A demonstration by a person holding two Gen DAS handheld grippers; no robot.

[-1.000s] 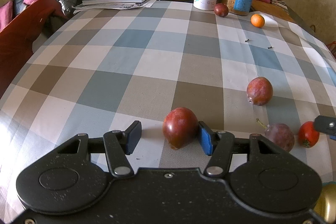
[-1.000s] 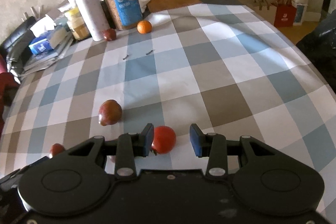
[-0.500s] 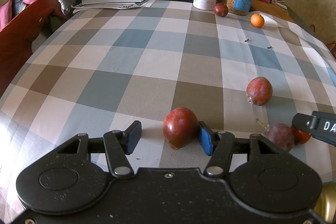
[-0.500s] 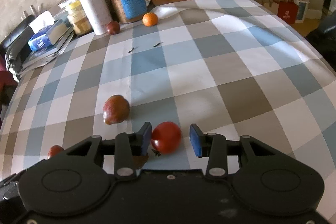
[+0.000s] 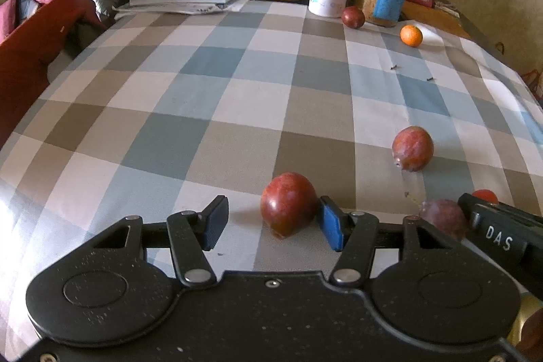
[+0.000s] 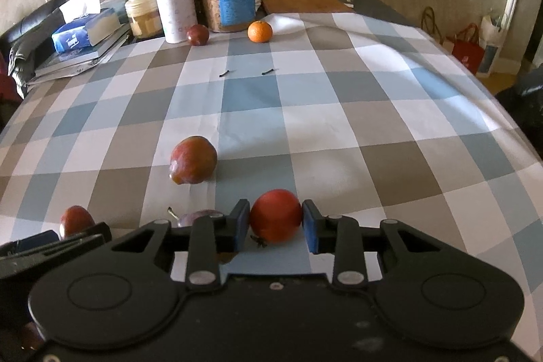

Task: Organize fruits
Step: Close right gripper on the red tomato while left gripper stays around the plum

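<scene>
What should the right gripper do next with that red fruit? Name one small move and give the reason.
Probably lift it straight up a little. The right gripper has both blue fingers pressed against the sides of the red fruit, which seems to rest on the tablecloth. A purple plum lies close on its left, so sliding sideways risks a bump.

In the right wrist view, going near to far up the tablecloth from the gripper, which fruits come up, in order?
Red fruit between the pads of the right gripper → reddish plum on the cloth → orange mandarin and dark red plum at about the same depth, beside the jars.
</scene>
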